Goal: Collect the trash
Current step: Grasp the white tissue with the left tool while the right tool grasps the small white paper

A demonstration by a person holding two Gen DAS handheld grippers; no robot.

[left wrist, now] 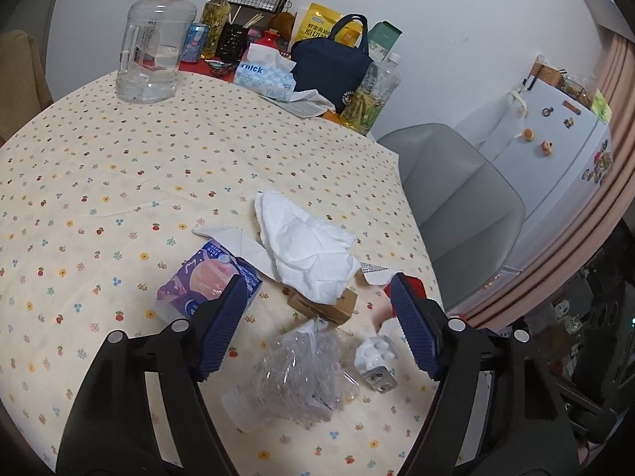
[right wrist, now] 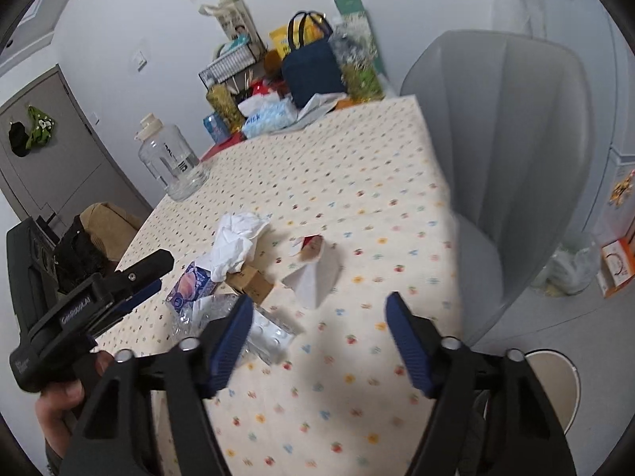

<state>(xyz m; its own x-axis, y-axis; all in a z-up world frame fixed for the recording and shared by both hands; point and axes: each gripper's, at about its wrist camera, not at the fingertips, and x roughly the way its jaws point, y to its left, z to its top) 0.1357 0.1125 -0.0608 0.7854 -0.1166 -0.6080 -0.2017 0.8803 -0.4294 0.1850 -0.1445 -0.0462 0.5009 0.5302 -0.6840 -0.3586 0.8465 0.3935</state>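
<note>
trash pile sitting right under both grippers

left wrist view: left gripper (left wrist: 317, 317) spread wide, crumpled plastic bag (left wrist: 297, 373) just below its tips, tissue (left wrist: 309, 246) ahead, probably lining up a grab. right wrist view: right gripper (right wrist: 319, 337) spread too, holding nothing, torn wrapper (right wrist: 315, 269) just ahead.

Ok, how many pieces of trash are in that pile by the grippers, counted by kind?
Crumpled tissue: 1
Purple carton: 1
Brown cardboard box: 1
Crushed clear bottle: 1
Blister pack: 1
Red-and-white wrapper: 1
Total: 6, not counting any scraps hidden under the tissue.
</note>
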